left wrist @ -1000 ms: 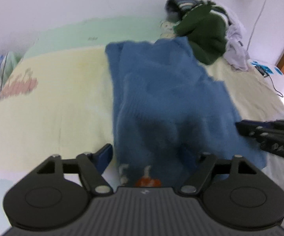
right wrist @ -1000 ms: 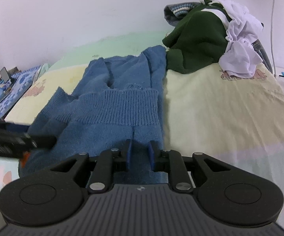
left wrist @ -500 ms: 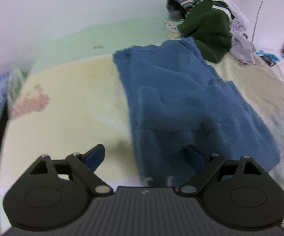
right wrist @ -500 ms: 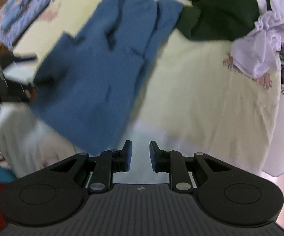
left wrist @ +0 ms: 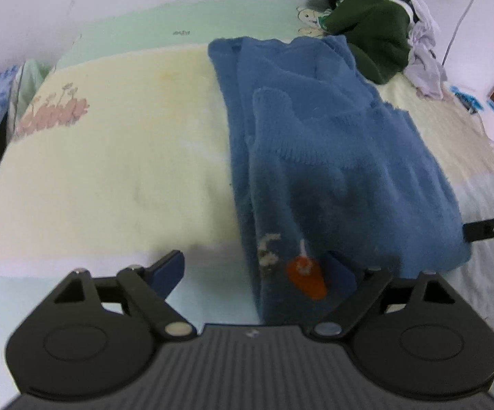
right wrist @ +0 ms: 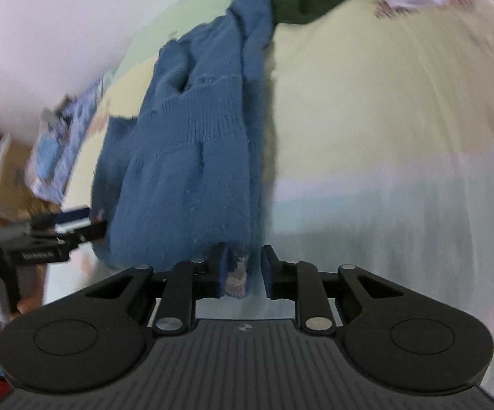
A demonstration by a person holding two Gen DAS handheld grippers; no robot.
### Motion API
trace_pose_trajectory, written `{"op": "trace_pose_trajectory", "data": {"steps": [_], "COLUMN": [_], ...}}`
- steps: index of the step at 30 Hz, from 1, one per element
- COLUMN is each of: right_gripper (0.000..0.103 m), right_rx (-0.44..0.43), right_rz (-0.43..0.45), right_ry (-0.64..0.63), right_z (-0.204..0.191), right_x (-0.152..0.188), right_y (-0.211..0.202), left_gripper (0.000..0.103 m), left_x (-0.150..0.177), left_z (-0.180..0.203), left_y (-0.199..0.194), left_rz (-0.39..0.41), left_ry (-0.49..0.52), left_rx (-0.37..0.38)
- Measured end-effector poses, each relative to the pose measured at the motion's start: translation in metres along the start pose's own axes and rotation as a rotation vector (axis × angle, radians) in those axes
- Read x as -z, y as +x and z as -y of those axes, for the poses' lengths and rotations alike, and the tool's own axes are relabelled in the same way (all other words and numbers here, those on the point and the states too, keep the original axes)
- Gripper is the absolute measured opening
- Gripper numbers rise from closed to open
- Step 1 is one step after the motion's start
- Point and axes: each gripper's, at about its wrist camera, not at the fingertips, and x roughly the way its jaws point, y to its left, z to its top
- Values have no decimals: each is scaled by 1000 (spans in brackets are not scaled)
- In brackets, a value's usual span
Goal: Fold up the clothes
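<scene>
Blue sweater [left wrist: 332, 157] feels soft, floppy; my right hand-held gripper [right wrist: 245, 268] straddles its near corner, jaws narrowly apart and just opening; left hand-held gripper [left wrist: 257, 273] gapes wide.

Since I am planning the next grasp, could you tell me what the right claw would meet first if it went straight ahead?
Probably the near hem of the blue sweater, whose corner already lies between the right claw pads; depth is unclear.

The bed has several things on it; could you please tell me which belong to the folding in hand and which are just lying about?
In the job:
- blue sweater
- left gripper
- right gripper

Lying about:
- green garment
- white garment
- blue patterned item
</scene>
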Motion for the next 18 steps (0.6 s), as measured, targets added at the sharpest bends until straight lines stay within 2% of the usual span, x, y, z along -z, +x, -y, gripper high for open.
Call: {"op": "trace_pose_trajectory", "data": {"steps": [2,3,7,9,11,12,14,15,16,18], "right_gripper": [30,37,37,39,38,33,26,22,17,12], "right_rx": [-28,-22,-81,-122,-117,-113,-116,-122,-129,-134], "right_rz": [21,28,39,27,21,14,-2,-11,-21,-28], "right_ry": [24,28,53,65,36,19,16,29,41,29], "right_z": [4,5,9,8,3,1,1,3,4,1], "right_x": [3,3,3,4,4,3,1,1,0,-1], "right_y": [-3,-3,2,7,9,10,10,9,9,2], "left_gripper": [93,95,97,94,93,90,69,51,43,33], "left_x": [0,0,2,2,2,2,0,-1,-3,-4], "left_z": [-6,-8,-11,-7,-4,-3,-1,1,4,8], "left_y": [0,3,13,14,15,16,14,11,8,2], "left_rz": [-17,-29,-58,-49,-36,-29,-28,-25,-22,-17], "left_ry": [-39,-57,-100,-84,-76,-73,-83,-74,-64,-39], "left_rx": [65,72,95,104,106,106,150,151,150,139]}}
